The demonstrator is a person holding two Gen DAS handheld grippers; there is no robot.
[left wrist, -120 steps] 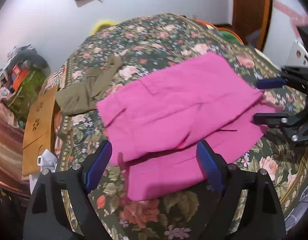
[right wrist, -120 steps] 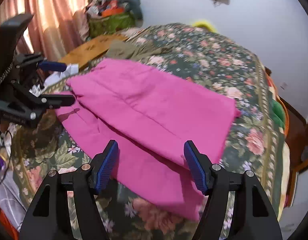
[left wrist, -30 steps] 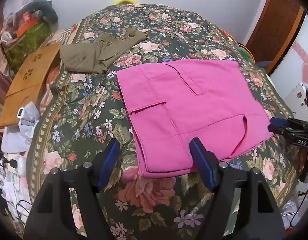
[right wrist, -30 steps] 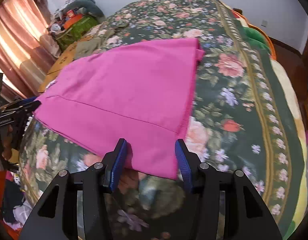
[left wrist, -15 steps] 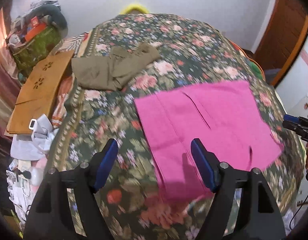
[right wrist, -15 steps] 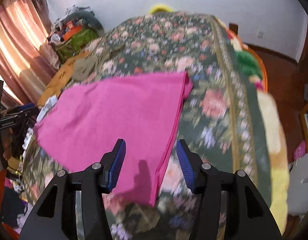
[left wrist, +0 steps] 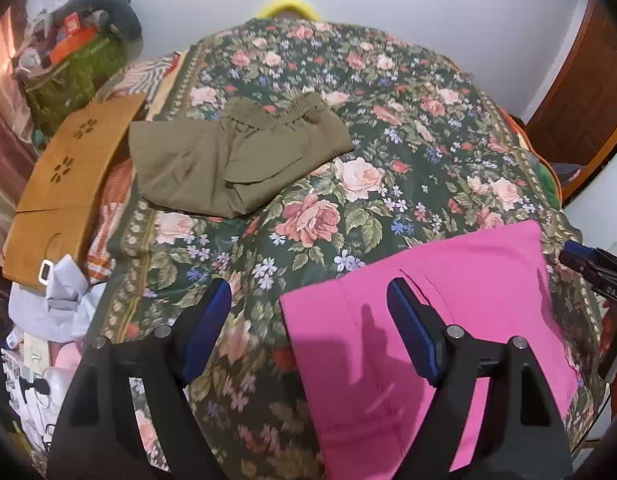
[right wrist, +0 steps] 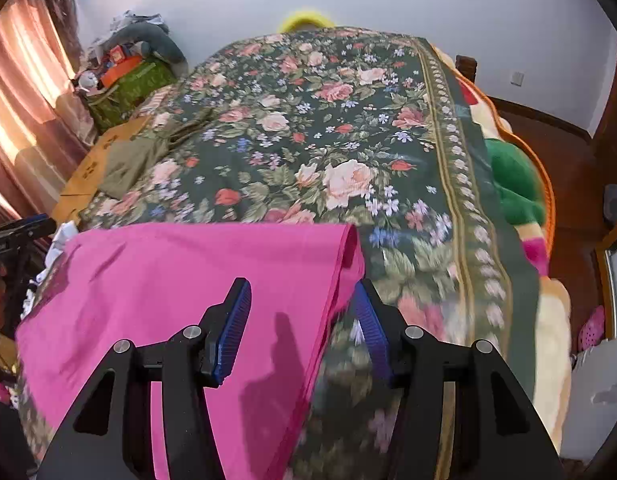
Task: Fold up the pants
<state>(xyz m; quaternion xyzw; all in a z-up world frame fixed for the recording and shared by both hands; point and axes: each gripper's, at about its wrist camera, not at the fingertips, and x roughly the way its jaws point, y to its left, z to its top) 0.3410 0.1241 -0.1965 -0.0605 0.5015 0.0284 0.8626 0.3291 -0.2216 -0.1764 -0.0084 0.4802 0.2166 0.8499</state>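
The pink pants [left wrist: 460, 304] lie folded flat on the near part of the floral bedspread [left wrist: 348, 128]; they also show in the right wrist view [right wrist: 180, 280]. My left gripper [left wrist: 308, 324] is open and empty, above the folded pants' left edge. My right gripper [right wrist: 300, 320] is open and empty, straddling the pants' right edge from above. The right gripper's tip [left wrist: 588, 268] shows at the right edge of the left wrist view. The left gripper [right wrist: 16, 232] shows at the left edge of the right wrist view.
Folded olive pants [left wrist: 232, 156] lie on the far left of the bed. A wooden board [left wrist: 68, 168] and white cloth [left wrist: 56, 300] sit beside the bed on the left. A cluttered green bag [right wrist: 124, 80] stands by the curtain. A green cushion [right wrist: 512, 184] lies at the bed's right.
Both grippers have let go of the pink pants and pulled back and up from them. The pants now lie folded smaller on the bed.
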